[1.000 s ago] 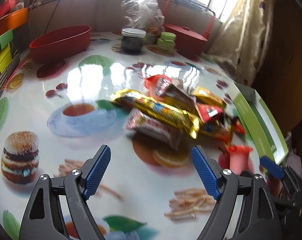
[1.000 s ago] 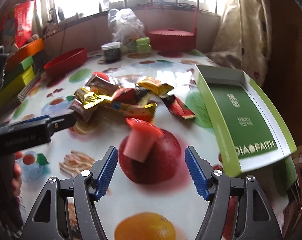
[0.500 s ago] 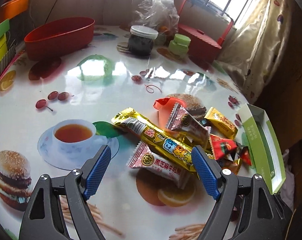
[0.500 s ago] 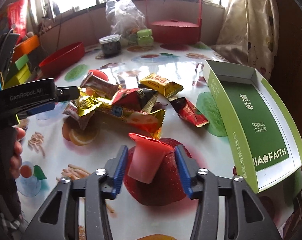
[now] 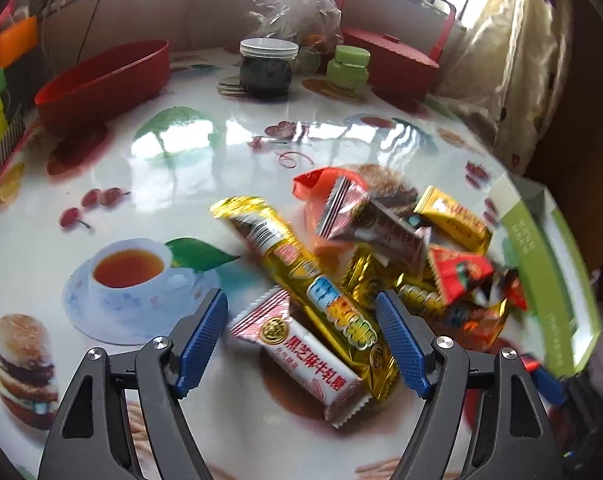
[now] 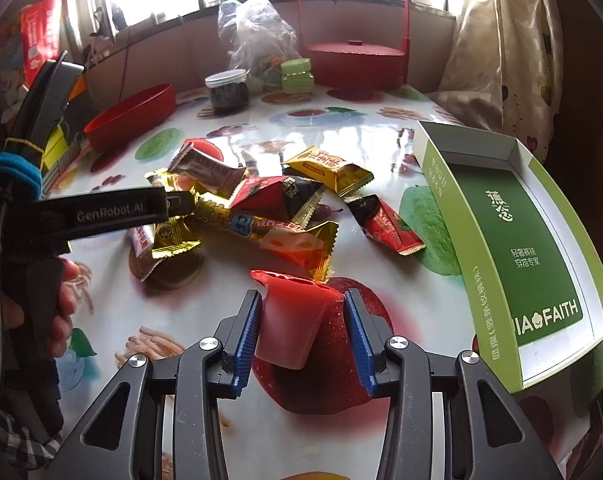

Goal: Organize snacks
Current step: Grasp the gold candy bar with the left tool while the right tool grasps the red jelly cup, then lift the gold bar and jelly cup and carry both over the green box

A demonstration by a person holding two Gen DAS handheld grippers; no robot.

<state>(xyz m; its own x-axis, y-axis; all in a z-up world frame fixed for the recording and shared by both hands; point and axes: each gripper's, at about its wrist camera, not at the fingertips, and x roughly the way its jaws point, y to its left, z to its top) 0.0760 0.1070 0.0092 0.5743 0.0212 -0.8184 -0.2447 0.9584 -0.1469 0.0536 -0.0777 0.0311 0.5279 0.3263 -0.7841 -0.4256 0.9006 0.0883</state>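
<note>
A heap of wrapped snacks lies mid-table. In the left wrist view my left gripper (image 5: 301, 304) hangs low over its near end. A pink-white candy bar (image 5: 301, 356) and a long gold bar (image 5: 301, 280) lie between the jaws, which are closing without touching either bar. In the right wrist view my right gripper (image 6: 301, 300) is still closing, and both blue pads press on a small red jelly cup (image 6: 291, 320) that stands on the table. An open green box (image 6: 521, 232) lies empty to its right.
At the back stand a red oval bowl (image 5: 101, 80), a dark jar (image 5: 267, 66), a small green jar (image 5: 347, 66), a plastic bag (image 5: 289, 0) and a red lidded basket (image 6: 353, 64). Coloured boxes line the left edge. A hand (image 6: 61, 312) holds the left gripper.
My left gripper has come forward and down, so the two bars now lie between its jaws. My right gripper's jaws have closed from wide apart onto the red cup.
</note>
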